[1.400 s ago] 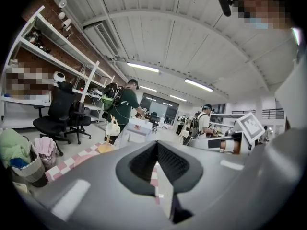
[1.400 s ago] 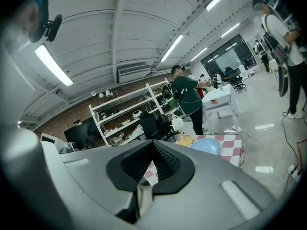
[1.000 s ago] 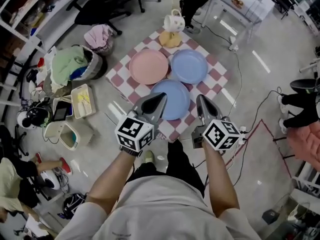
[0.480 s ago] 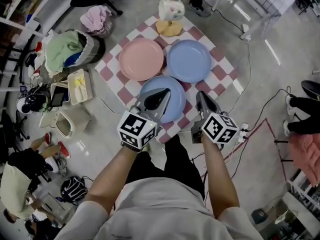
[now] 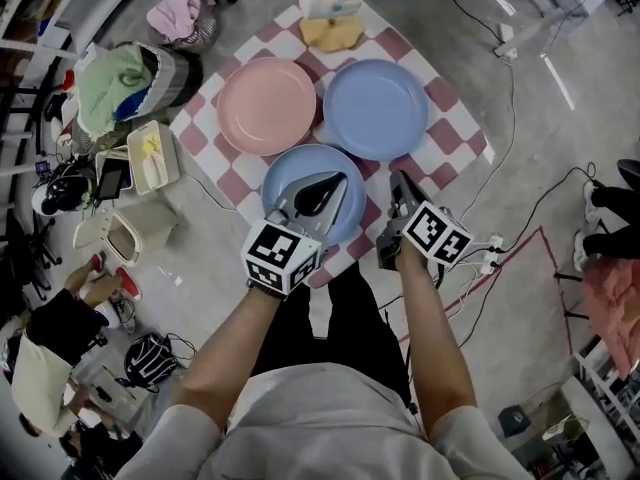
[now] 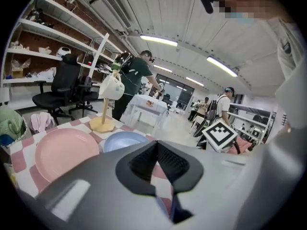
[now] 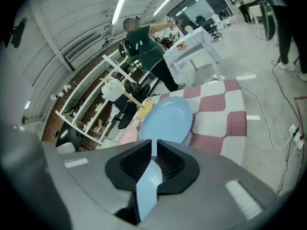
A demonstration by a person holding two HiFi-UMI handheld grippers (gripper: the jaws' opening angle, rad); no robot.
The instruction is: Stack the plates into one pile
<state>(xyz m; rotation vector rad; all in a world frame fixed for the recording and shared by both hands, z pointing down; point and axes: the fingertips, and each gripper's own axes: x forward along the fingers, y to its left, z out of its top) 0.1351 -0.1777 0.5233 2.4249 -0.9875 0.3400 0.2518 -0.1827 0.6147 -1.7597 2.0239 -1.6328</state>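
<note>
a red-and-white checked cloth (image 5: 440, 133) lies spread on the grey concrete floor (image 5: 520, 168), and all three plates sit on it.

the round pink plate (image 5: 267, 105) is at the far left of the cloth. just beside it on the right is the far round pale-blue plate (image 5: 375, 109); their rims are close or touching. the near round pale-blue plate (image 5: 300, 168) lies in front of the gap between those two, at the near edge of the cloth, just short of both. no plate is on top of another.

the left claw (image 5: 322, 184) hangs over the middle of the near pale-blue plate. in the left gripper view its jaws meet at the tips, with only a thin slit lower down showing cloth and a sliver of blue; nothing is gripped there.

the right claw (image 5: 397, 180) is at the right side of the same plate. in the right gripper view its jaws are clamped on that plate's rim, which runs edge-on between the ribbed pads (image 7: 170, 164).

at the far edge of the cloth stands a white mug on a wooden peg stand with a yellow base (image 5: 330, 8).
</note>
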